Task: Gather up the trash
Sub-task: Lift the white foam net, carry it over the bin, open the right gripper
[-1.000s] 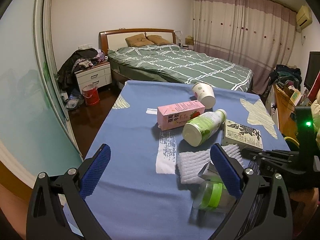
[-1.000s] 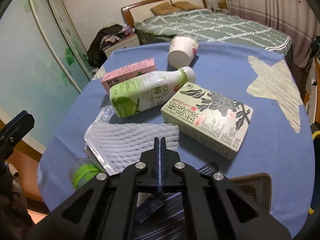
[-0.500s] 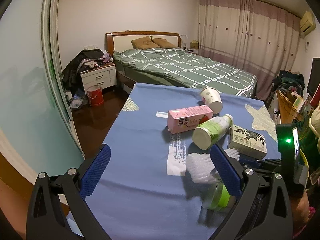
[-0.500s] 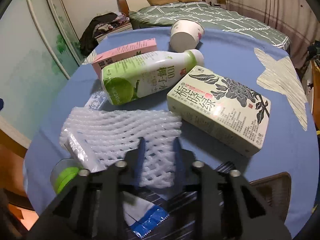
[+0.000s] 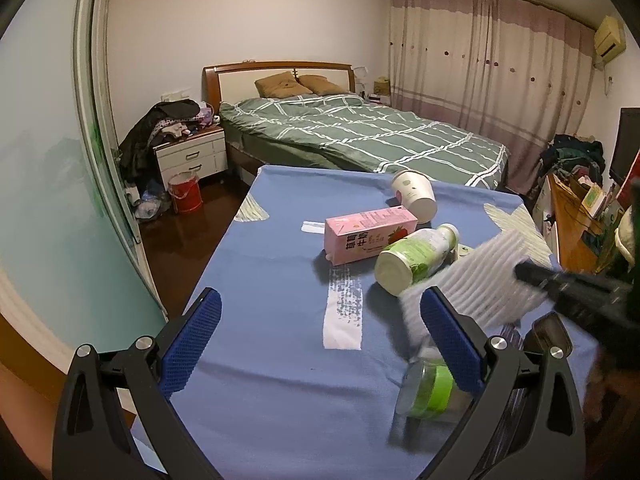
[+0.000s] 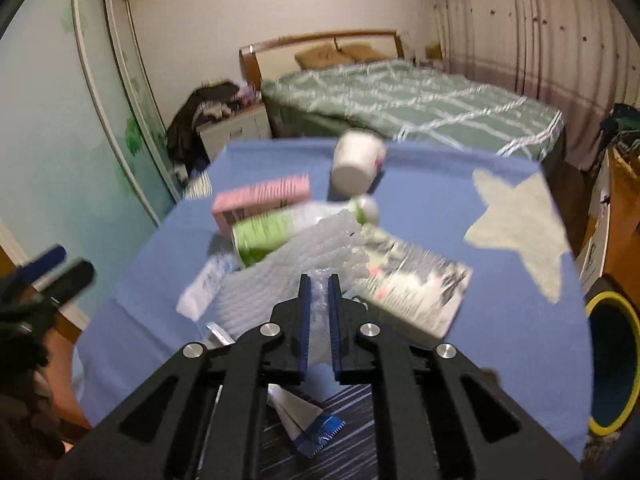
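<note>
Right gripper: the right gripper (image 6: pixel 319 292) has its two blue-lined fingers pinched on the white foam net (image 6: pixel 304 256), jaws nearly together with the mesh bunched between them

Foam net: it hangs off the tips, raised clear of the blue tablecloth (image 6: pixel 460 184); in the left wrist view the foam net (image 5: pixel 476 280) fans out from the right gripper's dark nose, so the grip looks to be on one edge, letting the light mesh trail free

Left gripper: the left gripper (image 5: pixel 320 344) is spread wide and empty, poised over bare cloth, likely kept ready for the next piece

Ahead of the right tips: green-and-white bottle (image 6: pixel 280 232) on its side, pink carton (image 6: pixel 260 200) beyond it, tipped paper cup (image 6: pixel 358 160) further on; all blurred

Just right of the right tips: flat tea box (image 6: pixel 416 288), lying on the cloth

Under the right gripper: a blue-and-white wrapper (image 6: pixel 312 428) on a striped surface

Far right of the right gripper: yellow-rimmed bin (image 6: pixel 612 364), the probable drop point, so the carry likely swings that way

Beside the left gripper's right finger: small clear jar with green band (image 5: pixel 428 388), lying on its side

Risk: soft mesh may slip from a shallow pinch
</note>
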A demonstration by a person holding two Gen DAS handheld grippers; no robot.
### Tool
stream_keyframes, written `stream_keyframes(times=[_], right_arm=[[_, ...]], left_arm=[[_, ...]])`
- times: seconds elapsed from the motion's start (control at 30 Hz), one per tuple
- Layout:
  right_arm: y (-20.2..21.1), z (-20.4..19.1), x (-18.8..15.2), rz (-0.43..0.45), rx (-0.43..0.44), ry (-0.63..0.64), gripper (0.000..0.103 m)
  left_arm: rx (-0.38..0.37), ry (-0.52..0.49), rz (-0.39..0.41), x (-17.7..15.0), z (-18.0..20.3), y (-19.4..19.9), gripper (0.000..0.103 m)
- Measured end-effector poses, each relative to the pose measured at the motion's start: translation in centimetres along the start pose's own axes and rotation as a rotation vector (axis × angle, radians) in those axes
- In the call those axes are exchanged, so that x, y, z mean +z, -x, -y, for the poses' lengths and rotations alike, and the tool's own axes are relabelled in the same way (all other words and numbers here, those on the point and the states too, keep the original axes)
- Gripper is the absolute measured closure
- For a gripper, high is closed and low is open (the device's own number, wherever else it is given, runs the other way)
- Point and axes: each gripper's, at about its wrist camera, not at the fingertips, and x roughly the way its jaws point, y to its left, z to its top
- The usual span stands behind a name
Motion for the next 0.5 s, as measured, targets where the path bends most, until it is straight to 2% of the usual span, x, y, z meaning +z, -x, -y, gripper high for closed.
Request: stream_keyframes(times=[0.23,0.5], right_arm=[[4.2,2.6,1.1,0.100,-0.044,-0.044,0.095],[8.2,10.6,0.2,0.157,-0.213,-0.173,0.095]], left_arm=[[-0.016,-0.025,-0.001,0.0,1.1,0.1,0.005],[-0.065,-0.079,-0.021,-0.1,4.1,-0.5,0.005]])
